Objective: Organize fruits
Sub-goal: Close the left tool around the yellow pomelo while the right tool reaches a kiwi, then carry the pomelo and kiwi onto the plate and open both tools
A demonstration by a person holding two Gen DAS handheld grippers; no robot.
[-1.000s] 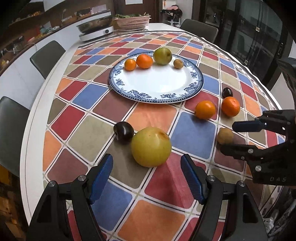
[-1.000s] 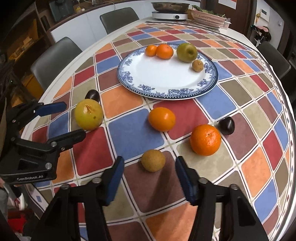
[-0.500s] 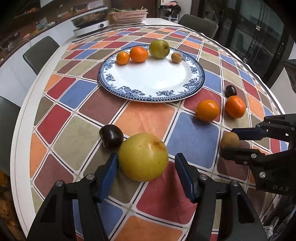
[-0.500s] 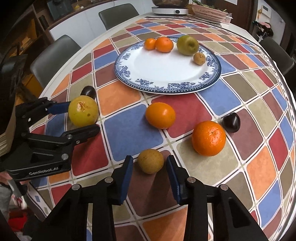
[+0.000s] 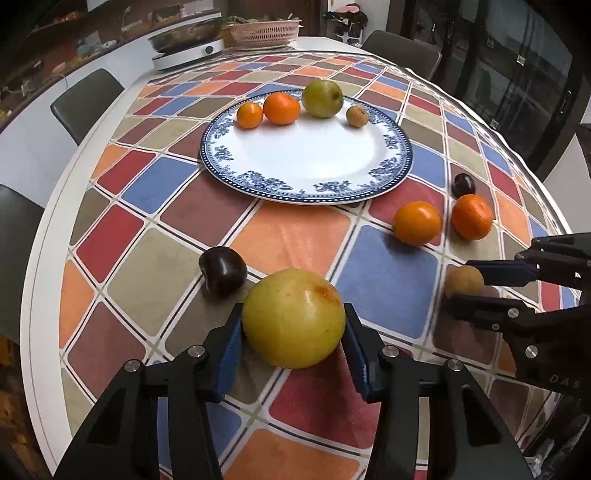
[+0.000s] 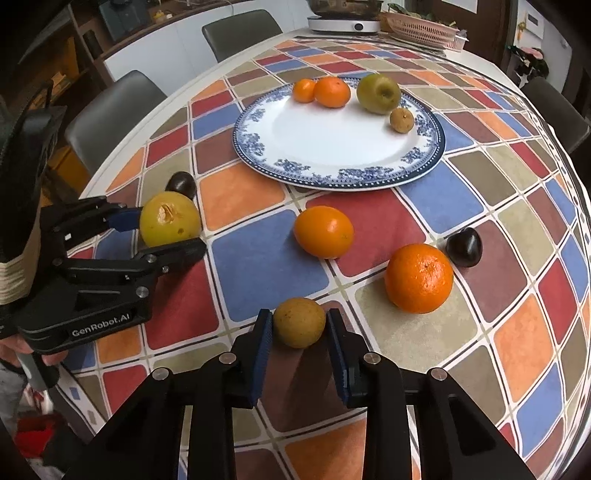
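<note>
My left gripper (image 5: 293, 332) is shut on a large yellow apple (image 5: 293, 317) resting on the checked tablecloth; it also shows in the right wrist view (image 6: 170, 218). My right gripper (image 6: 299, 328) is shut on a small brown fruit (image 6: 300, 322), also seen in the left wrist view (image 5: 463, 281). A blue-rimmed white plate (image 5: 306, 173) ahead holds two small oranges, a green apple (image 5: 322, 98) and a small brown fruit. Two oranges (image 6: 323, 231) (image 6: 419, 277) and two dark plums (image 5: 222, 270) (image 6: 463, 246) lie loose on the table.
The round table's edge (image 5: 40, 236) curves close on the left, with grey chairs (image 5: 86, 99) around it. A cooker with a pan (image 5: 186, 44) and a pink basket (image 5: 264, 33) stand at the far side.
Both grippers moved forward and closed: the left jaws came in onto the yellow apple, the right jaws onto the small brown fruit.
</note>
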